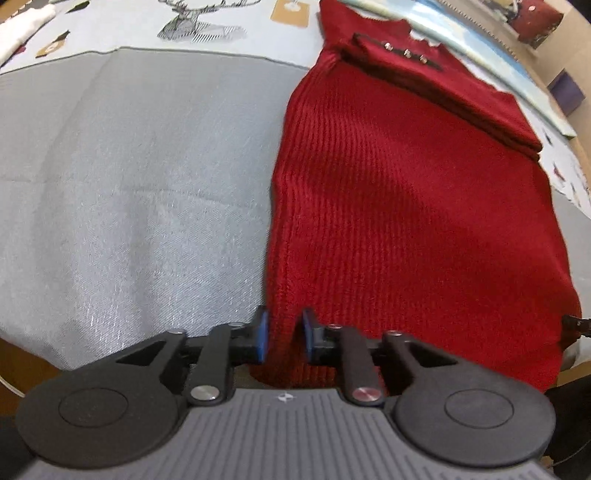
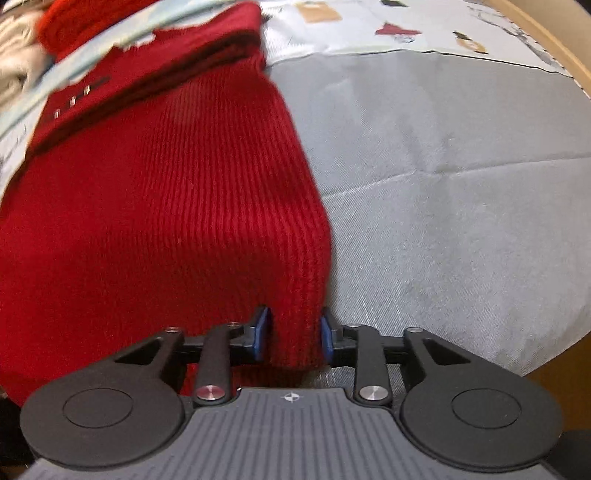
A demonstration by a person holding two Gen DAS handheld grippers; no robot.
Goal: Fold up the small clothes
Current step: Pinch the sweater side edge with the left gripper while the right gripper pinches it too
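Note:
A red ribbed knit garment lies flat on a grey cloth, its sleeve folded across the chest near a dark placket with metal buttons. My left gripper stands at the near left corner of the hem. A bunched fold of the knit fills the narrow gap between its blue pads. In the right wrist view the same garment spreads to the left. My right gripper is at the near right hem corner, with a thick fold of red knit pressed between its blue pads.
The grey cloth covers the table to the right of the garment. A pale printed tablecloth lies beyond it. White fabric sits at the far left, and a wooden table rim curves at the far right.

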